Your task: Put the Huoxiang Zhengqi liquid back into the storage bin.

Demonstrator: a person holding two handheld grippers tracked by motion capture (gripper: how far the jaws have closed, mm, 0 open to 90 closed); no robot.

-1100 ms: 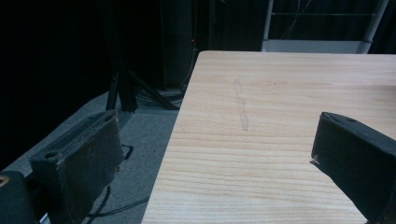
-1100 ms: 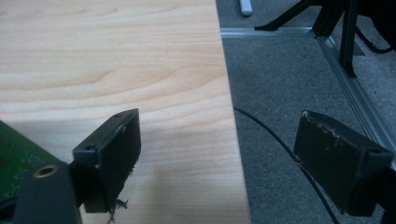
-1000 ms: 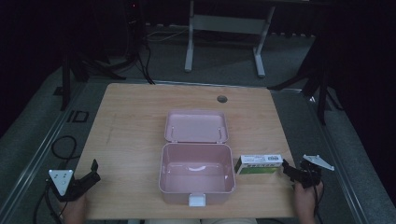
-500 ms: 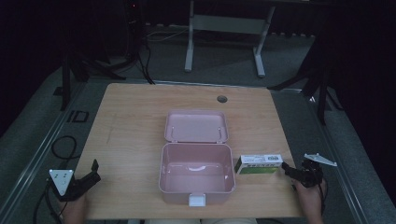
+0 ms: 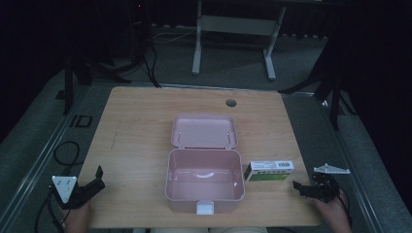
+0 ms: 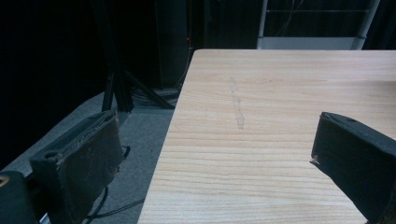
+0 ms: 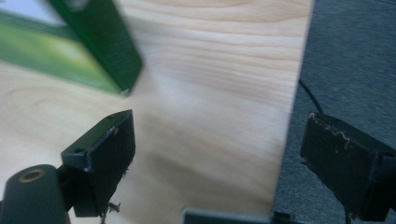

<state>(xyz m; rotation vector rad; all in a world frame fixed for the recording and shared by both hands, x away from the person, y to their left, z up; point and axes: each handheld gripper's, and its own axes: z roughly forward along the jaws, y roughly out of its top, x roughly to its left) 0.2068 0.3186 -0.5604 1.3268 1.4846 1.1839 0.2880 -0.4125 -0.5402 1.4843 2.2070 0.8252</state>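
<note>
Green-and-white carton (image 5: pixel 269 171): rectangular, closed, lying flat on its long side near the table's right edge, just beside the right wall of the open pink box (image 5: pixel 204 180), apparently not touching it.

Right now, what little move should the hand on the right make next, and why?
Probably ease the right gripper toward the green and white carton. Its jaws stand open and empty just short of the carton, which lies on the table beside the open pink box.

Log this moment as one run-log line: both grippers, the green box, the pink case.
left gripper: open, empty | right gripper: jaws just opened, empty, beside box | green box: on table, right of case | pink case: lid open, looks empty
</note>
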